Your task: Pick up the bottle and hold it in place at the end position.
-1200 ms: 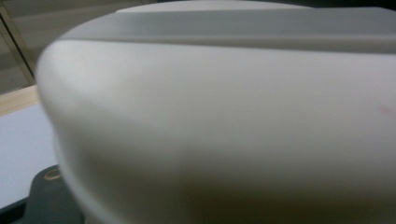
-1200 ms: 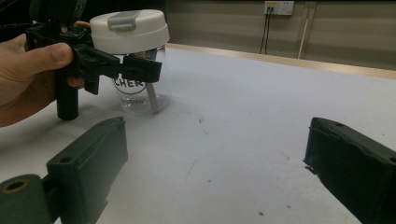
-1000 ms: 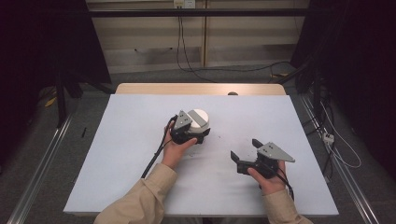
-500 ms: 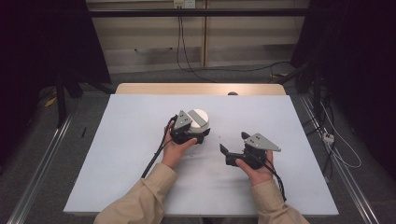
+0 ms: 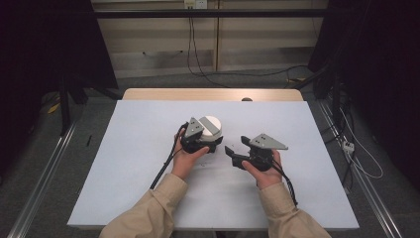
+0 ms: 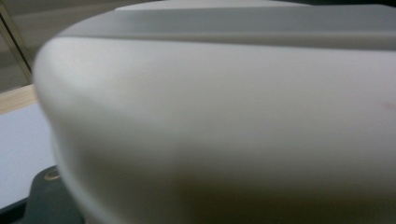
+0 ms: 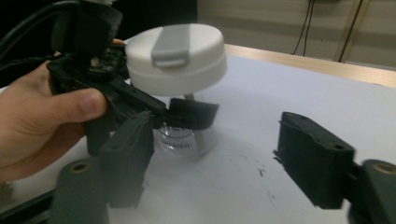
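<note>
On the counter [image 5: 124, 163], mid-scene in the high view, a clear bottle with a white cap [image 5: 211, 125] is clamped by the left gripper [image 5: 210, 144]; the right gripper [image 5: 234, 151] is held just right of it. Left gripper view: the cap [image 6: 224, 116] is seen close, blurred. Right gripper view: the bottle [image 7: 180, 140] is pinched below the cap; the right gripper [image 7: 215, 158], empty, has just been closing, still apart.

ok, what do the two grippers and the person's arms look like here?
Both are black handheld units. The left gripper and right gripper each carry a grey three-cornered plate on top, and a black cable trails from each. The right gripper's jaws are blocky, matt black, on dark green-grey round-ended arms. The person wears tan long sleeves.
</note>
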{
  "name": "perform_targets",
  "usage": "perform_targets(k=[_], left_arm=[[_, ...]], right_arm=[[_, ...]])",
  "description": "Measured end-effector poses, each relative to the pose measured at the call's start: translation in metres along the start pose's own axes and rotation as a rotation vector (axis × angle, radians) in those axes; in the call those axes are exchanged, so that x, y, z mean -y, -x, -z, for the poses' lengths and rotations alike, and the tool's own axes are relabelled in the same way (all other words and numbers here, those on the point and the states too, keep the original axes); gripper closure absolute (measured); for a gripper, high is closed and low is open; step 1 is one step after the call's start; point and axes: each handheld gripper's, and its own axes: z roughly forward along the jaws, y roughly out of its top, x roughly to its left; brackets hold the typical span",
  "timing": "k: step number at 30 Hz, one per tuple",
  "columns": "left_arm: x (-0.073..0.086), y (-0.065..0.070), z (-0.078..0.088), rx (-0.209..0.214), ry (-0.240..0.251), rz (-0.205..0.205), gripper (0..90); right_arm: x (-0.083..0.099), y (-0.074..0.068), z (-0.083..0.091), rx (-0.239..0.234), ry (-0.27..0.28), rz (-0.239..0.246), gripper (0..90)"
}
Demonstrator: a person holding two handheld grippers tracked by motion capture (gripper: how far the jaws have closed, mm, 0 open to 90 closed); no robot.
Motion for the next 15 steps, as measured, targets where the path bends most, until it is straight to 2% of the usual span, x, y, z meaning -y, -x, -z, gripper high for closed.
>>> perform_targets(k=[4,8,12,13,15], left_arm=[[0.000,0.000,0.000,0.007,-0.002,0.003,18.3],[0.000,0.000,0.000,0.007,0.000,0.005,18.3],[0.000,0.000,0.000,0.004,0.001,0.007,18.3],[0.000,0.000,0.000,0.008,0.001,0.005,18.3],[0.000,0.000,0.000,0.008,0.000,0.006,18.3]], right_arm=[[-0.006,-0.005,-0.005,-0.009,-0.013,0.001,41.6],[-0.012,-0.006,-0.011,-0.023,-0.024,-0.017,54.9],[-0.015,-0.006,-0.014,-0.032,-0.033,-0.010,67.4],[-0.016,-0.006,-0.015,-0.040,-0.041,-0.010,74.0],[-0.017,-0.007,-0.016,-0.050,-0.052,-0.010,80.2]])
